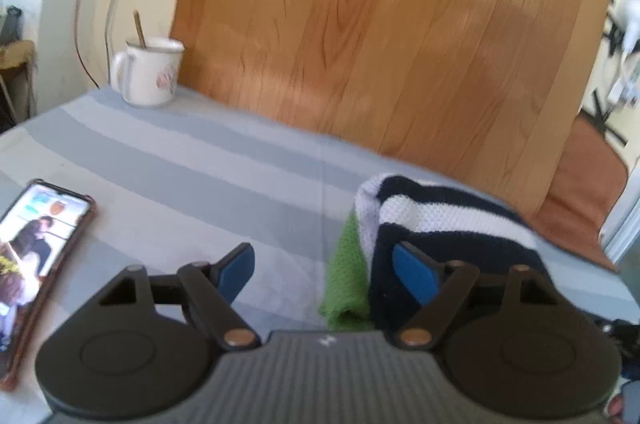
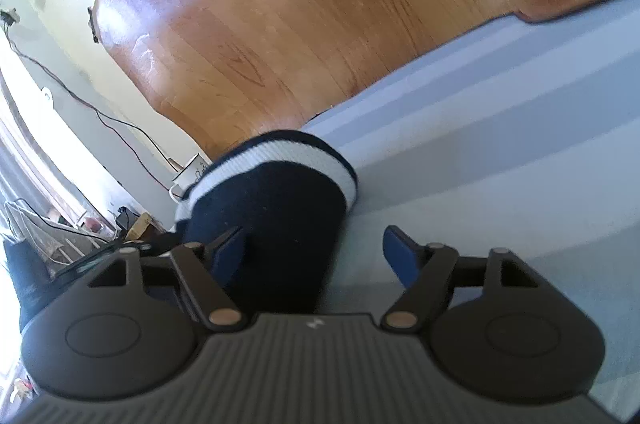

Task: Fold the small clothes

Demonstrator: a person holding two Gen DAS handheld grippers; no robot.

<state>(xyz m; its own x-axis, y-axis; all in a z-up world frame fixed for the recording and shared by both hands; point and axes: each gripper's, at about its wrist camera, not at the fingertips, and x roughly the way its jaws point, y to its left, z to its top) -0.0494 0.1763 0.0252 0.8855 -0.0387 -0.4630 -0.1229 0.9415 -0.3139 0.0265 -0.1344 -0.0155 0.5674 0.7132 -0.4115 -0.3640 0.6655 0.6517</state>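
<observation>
The knitted garment [image 1: 448, 224], navy and white striped with a green part, lies in a folded heap on the grey-striped sheet [image 1: 200, 163] of the bed, close to the wooden headboard [image 1: 360, 23]. Well to the garment's left a lit phone [image 1: 36, 248] in a brown case lies on the sheet; its screen is too blurred to read. Farther left of the garment, against the headboard, stands a white mug [image 1: 148, 71] with a red print and a stick in it. Cables hang on the wall behind it.

The left gripper [image 1: 324, 274] has its fingers spread wide, holding nothing; its right finger [image 1: 414, 274] overlaps the garment's near end. The right gripper [image 2: 316, 256] is equally wide and empty, with the garment [image 2: 272, 199] between its fingers, no pad pressing. Right of the garment the sheet lies bare and open.
</observation>
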